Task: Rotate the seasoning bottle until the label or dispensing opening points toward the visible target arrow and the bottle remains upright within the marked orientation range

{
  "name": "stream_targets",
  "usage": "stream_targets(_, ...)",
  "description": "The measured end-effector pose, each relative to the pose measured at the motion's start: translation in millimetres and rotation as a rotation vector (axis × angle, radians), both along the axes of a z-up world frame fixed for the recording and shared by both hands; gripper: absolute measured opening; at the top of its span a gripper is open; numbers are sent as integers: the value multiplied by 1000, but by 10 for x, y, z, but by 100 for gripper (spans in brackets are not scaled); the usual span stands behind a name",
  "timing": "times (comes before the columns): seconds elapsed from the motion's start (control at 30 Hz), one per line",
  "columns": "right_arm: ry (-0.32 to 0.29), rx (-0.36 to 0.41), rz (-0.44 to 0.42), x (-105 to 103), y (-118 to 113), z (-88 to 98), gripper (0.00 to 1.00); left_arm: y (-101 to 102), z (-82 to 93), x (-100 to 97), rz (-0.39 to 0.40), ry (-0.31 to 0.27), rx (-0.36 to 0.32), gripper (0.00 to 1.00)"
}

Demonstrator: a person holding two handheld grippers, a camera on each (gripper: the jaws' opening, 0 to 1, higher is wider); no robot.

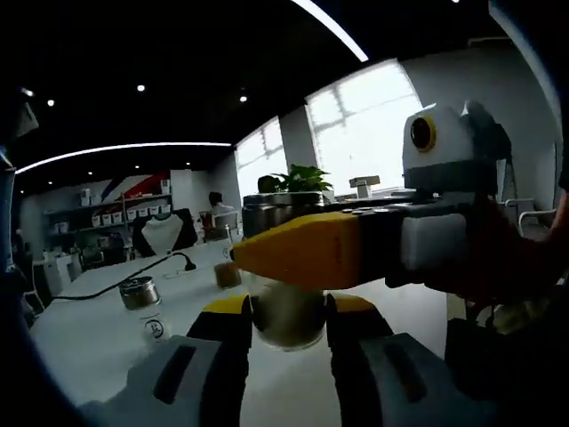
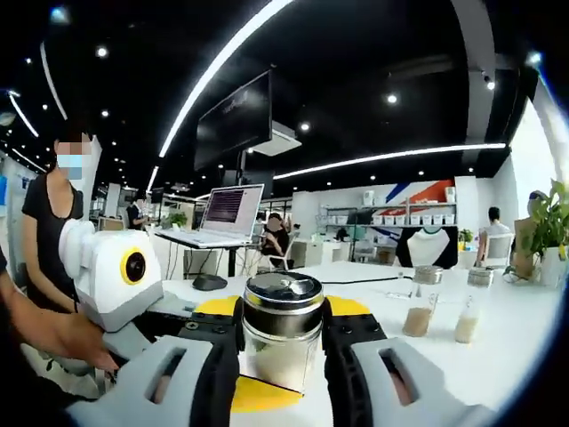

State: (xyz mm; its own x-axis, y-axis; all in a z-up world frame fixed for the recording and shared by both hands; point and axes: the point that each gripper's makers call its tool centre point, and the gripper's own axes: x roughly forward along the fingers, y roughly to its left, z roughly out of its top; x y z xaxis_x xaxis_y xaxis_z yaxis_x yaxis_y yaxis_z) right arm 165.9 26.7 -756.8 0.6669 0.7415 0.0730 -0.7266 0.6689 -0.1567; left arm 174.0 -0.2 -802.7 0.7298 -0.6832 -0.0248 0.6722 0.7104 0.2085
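seasoning bottle (image 2: 283,331) — between right gripper (image 2: 281,356) jaws

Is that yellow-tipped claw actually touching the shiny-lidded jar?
Touching. In the right gripper view, the right claw has both jaws pressed against the jar, with no gap visible on either side.

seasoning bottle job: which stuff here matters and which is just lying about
In play: seasoning bottle, left tool, right tool.

Lying about: small jar, black cable, laptop, mouse, two small bottles.
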Motion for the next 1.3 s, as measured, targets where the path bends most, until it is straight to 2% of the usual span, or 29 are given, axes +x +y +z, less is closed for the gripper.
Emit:
stream_targets(0.03,12,-8,19,-26,19,-18,34,24,-12,-24,0,-21,26,34)
stream_targets(0.1,31,-19,101,-96,50,-20,33,62,-14,-56,-22,-21,11,34)
stream_targets(0.13,22,-13,154,-137,65,13,33,50,1,-90,-64,-6,-18,34)
stream_targets(0.17,13,-18,174,-156,69,21,33,51,35,-140,-132,20,-70,34)
stream_targets(0.2,0,-24,195,-177,72,32,33,56,46,-152,-153,31,-90,34)
stream_targets(0.23,-45,-39,256,-237,86,67,32,49,92,-218,-230,57,-147,34)
stream_targets(0.27,-61,-43,306,-302,86,89,32,41,129,-297,-312,92,-205,34)
stream_targets(0.3,-56,-40,349,-359,95,107,33,32,137,-343,-362,111,-227,34)
stream_targets(0.33,-45,-50,404,-418,128,82,33,0,107,-433,-430,132,-208,34)
stream_targets(0.37,-41,-54,430,-443,142,67,33,4,87,-453,-428,90,-153,34)
stream_targets(0.4,-13,-48,449,-462,150,40,33,4,71,-475,-430,53,-103,34)
stream_targets(0.43,2,-50,469,-491,162,13,33,9,52,-497,-444,62,-90,34)
stream_targets(0.5,7,-38,453,-477,157,11,33,16,47,-500,-437,75,-102,34)
stream_targets(0.57,49,15,426,-442,159,21,33,14,52,-492,-425,90,-128,34)
stream_targets(0.6,67,30,390,-393,139,18,33,12,53,-483,-417,98,-138,35)
stream_targets(0.7,75,67,271,-242,72,40,33,24,91,-349,-315,75,-170,34)
stream_targets(0.77,76,92,170,-158,11,60,33,14,112,-287,-257,77,-200,34)
stream_targets(0.8,75,111,102,-108,-35,73,33,16,114,-238,-200,72,-211,35)
stream_targets(0.87,91,129,14,-58,-89,50,33,-4,117,-217,-148,26,-176,35)
stream_targets(0.93,84,132,-20,-71,-72,28,33,-66,103,-220,-99,-47,-81,35)
stream_targets(0.97,80,130,-21,-98,-49,16,33,-69,104,-209,-77,-73,-55,36)
stream_targets(1.03,49,109,-55,-119,-35,1,33,-36,79,-164,-33,-80,-36,36)
stream_targets(1.1,28,49,-45,-121,-3,-26,33,8,57,-165,-59,-54,-40,36)
stream_targets(1.13,22,61,9,-147,31,2,33,25,66,-179,-88,-34,-61,35)
stream_targets(1.17,9,60,67,-181,72,30,33,51,94,-187,-110,-14,-99,35)
stream_targets(1.2,5,51,109,-212,94,44,32,88,124,-225,-151,30,-153,35)
stream_targets(1.23,1,37,132,-230,90,55,32,87,144,-260,-185,31,-168,35)
stream_targets(1.27,-30,31,172,-268,86,114,32,99,192,-310,-238,12,-186,35)
stream_targets(1.3,-55,13,239,-337,115,147,33,114,225,-351,-280,2,-194,35)
